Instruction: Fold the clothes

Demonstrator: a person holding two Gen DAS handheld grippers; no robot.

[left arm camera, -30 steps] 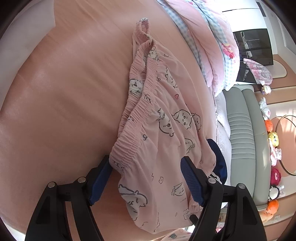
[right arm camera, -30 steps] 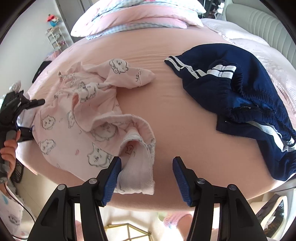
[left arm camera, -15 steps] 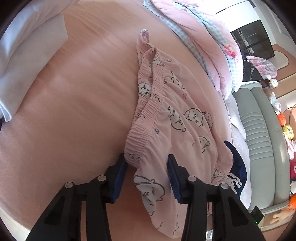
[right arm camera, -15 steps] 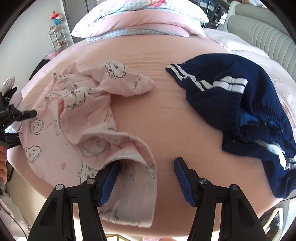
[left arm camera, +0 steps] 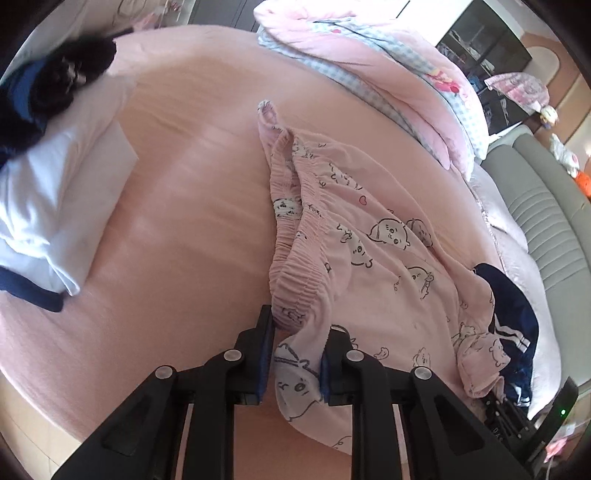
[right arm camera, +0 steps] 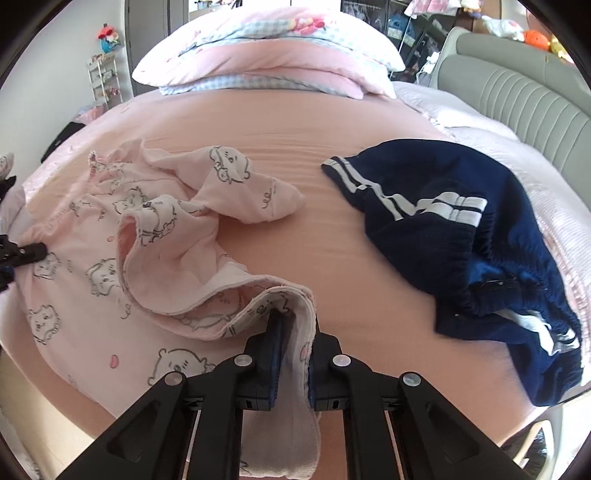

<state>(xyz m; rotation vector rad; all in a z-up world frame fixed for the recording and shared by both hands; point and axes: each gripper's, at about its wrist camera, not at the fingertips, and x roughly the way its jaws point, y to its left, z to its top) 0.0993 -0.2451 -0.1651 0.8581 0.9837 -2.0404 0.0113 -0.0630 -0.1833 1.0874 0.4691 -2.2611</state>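
From my feeds the backdrop is a bed with a peachy pink sheet (right arm camera: 280, 122). At its far end sits a stack of pink and blue-check pillows (right arm camera: 266, 55). A grey ribbed headboard (right arm camera: 524, 103) runs along the right side, plush toys (right arm camera: 535, 35) perched above it. Off to the left there's a white wire shelf (right arm camera: 105, 79) against the wall.

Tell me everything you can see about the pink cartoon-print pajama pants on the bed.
The pink pajama pants are thin, soft-looking fabric printed with small cartoon animals and have a gathered elastic waistband. They lie crumpled and unfolded on the pink bedsheet, one edge overlapping the navy shorts. The left claw pinches the waistband end; the right claw clamps a leg hem.
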